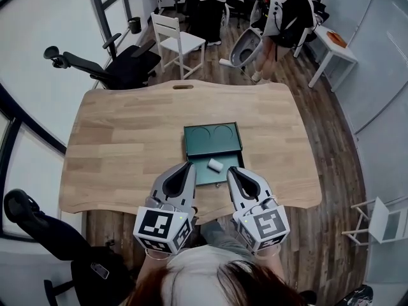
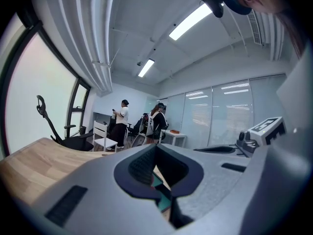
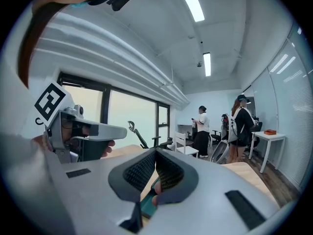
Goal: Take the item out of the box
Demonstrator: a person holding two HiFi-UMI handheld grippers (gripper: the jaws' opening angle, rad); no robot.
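Note:
A dark green box (image 1: 213,138) lies open on the wooden table (image 1: 121,139). Its far half has two round recesses. A small white cylindrical item (image 1: 215,165) rests in the near tray. My left gripper (image 1: 189,166) hovers at the tray's front left corner, jaws together and empty. My right gripper (image 1: 231,170) hovers over the tray's front right, also shut and empty, just right of the item. In the left gripper view the pads (image 2: 142,166) meet, with a sliver of green box (image 2: 159,186) below them. The right gripper view shows closed pads (image 3: 168,173) above the green box (image 3: 145,207).
Black office chairs (image 1: 108,65) stand beyond the table's far left and another (image 1: 38,231) at my near left. A white chair (image 1: 178,40) and two standing people (image 1: 284,14) are farther back. A white side table (image 1: 331,46) is at the right.

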